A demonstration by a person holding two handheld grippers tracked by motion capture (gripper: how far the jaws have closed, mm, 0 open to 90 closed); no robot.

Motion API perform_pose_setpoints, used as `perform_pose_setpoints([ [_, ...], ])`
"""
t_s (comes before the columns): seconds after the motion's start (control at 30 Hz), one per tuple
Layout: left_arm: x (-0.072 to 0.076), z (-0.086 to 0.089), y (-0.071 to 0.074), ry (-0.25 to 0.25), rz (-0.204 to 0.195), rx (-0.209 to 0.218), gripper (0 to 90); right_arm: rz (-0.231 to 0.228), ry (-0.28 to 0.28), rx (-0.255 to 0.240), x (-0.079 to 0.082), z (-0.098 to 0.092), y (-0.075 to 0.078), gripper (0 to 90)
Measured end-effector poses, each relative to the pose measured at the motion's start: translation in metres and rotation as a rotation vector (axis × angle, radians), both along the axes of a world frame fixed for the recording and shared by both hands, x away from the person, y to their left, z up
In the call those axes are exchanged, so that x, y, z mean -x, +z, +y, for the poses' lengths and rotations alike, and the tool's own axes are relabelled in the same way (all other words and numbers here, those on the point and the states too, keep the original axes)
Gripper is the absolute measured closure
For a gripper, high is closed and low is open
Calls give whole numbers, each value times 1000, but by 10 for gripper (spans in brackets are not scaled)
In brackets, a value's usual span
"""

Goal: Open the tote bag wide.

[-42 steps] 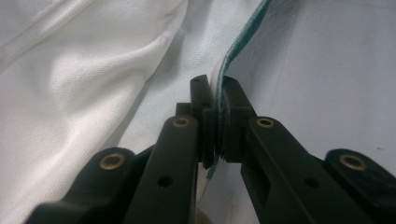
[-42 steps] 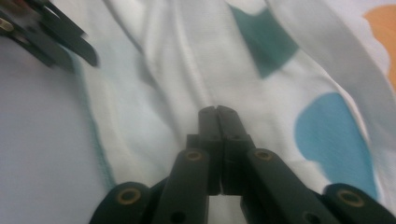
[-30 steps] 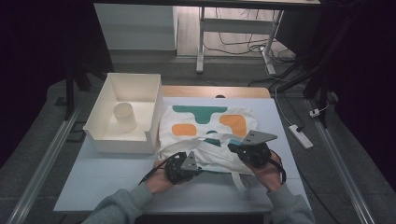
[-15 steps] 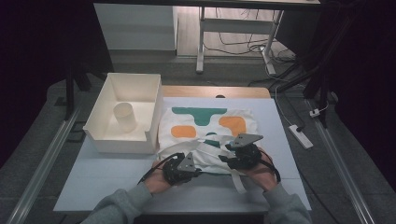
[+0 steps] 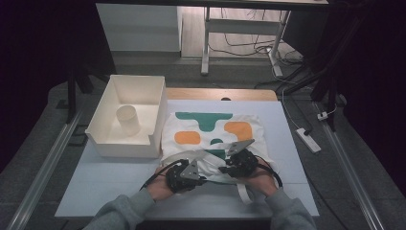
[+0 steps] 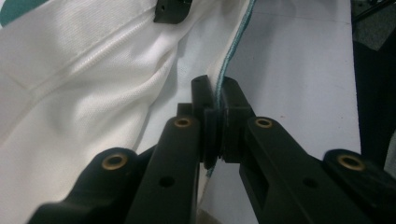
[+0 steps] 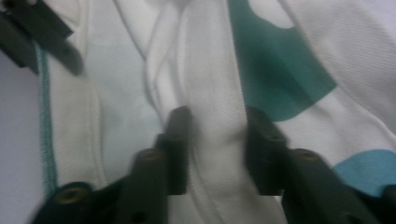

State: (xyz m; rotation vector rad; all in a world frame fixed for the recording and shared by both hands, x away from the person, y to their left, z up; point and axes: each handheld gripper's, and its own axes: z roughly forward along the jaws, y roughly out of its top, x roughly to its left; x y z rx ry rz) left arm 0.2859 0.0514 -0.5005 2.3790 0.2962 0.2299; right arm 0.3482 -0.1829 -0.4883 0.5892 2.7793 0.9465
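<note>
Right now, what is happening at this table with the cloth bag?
A person works on a white cloth bag lying flat on the table, with a gripper in each hand. The left gripper is shut on the bag's green-stitched edge. The right gripper has just been closing, a fold of the cloth between its jaws, not yet pinched. A white box with a cup stands beside the bag.

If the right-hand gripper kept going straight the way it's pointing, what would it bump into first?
Most likely the white bag: the right gripper has a strip of its fabric between its open jaws, which have just been closing. Depth is hard to judge.
</note>
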Motion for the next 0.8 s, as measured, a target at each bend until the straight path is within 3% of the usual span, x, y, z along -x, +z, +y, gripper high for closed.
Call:
perform_pose_setpoints([
  [0.07, 0, 1, 0, -1, 2, 3, 870, -8, 13, 8, 3, 1, 2, 787],
  [0.23, 0, 2, 1, -4, -1, 12, 870, -61, 18, 8, 8, 1, 10, 824],
  [0.37, 2, 2, 3, -7, -6, 14, 871, -89, -10, -64, 11, -9, 26, 842],
  [0.6, 6, 8, 12, -57, -16, 54, 872, -116, -26, -119, 23, -20, 51, 844],
  [0.8, 6, 15, 20, -65, -31, 81, 872, -209, -94, -165, 23, -27, 78, 844],
])
